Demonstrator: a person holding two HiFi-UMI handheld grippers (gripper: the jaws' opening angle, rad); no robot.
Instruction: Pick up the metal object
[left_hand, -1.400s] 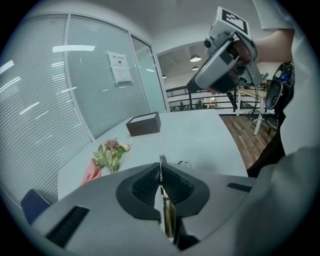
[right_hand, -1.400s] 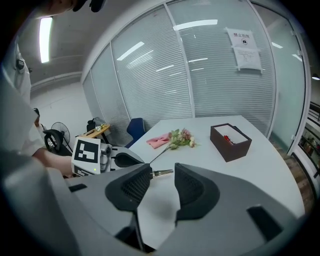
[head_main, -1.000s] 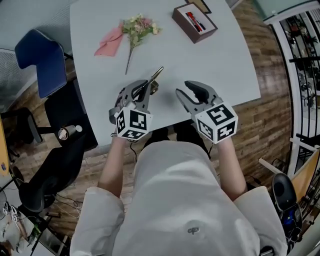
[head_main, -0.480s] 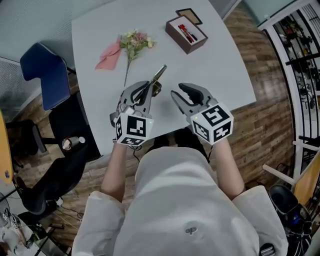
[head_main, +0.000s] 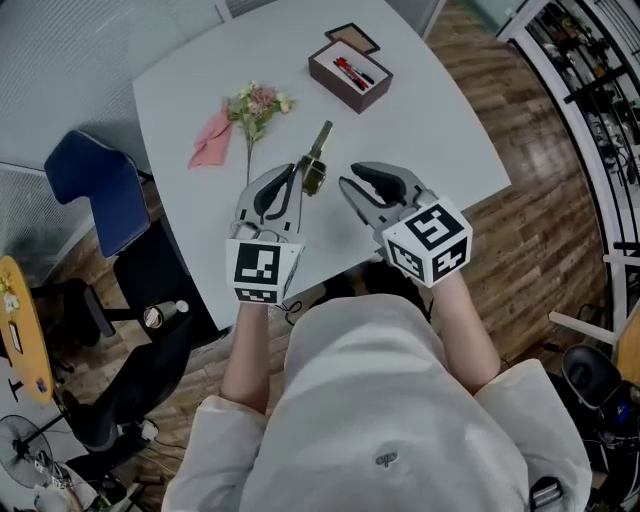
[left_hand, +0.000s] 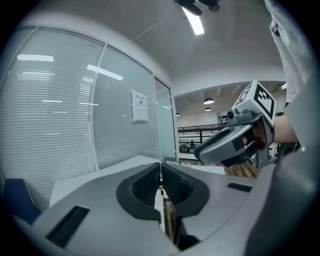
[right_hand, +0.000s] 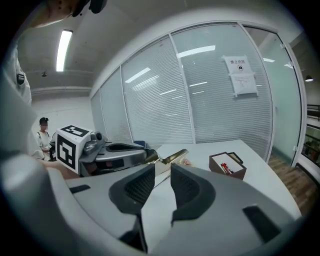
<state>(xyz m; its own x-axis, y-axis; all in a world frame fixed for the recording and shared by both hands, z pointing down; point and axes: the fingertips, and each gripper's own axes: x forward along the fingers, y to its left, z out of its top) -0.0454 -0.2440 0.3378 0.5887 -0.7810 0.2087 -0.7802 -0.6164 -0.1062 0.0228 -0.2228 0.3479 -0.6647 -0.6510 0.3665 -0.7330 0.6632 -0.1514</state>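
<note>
The left tongs (head_main: 287, 185) are clamped on the metal object (head_main: 318, 160), held above the desk (head_main: 430, 120). The right tongs (head_main: 362, 185), just right of them, are empty and half apart, and have just been closing. The lift seems in hand; next calls for a steady grip.

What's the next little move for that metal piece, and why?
Probably raise it a little, straight up: the left hand-held gripper is shut on the metal object, which sticks out past its jaws over the white table.

White table (head_main: 420, 120): pink cloth (head_main: 208, 142) beside flower sprig (head_main: 255, 105); open brown box (head_main: 349, 74) well apart, flat lid (head_main: 353, 38) just beside.
</note>
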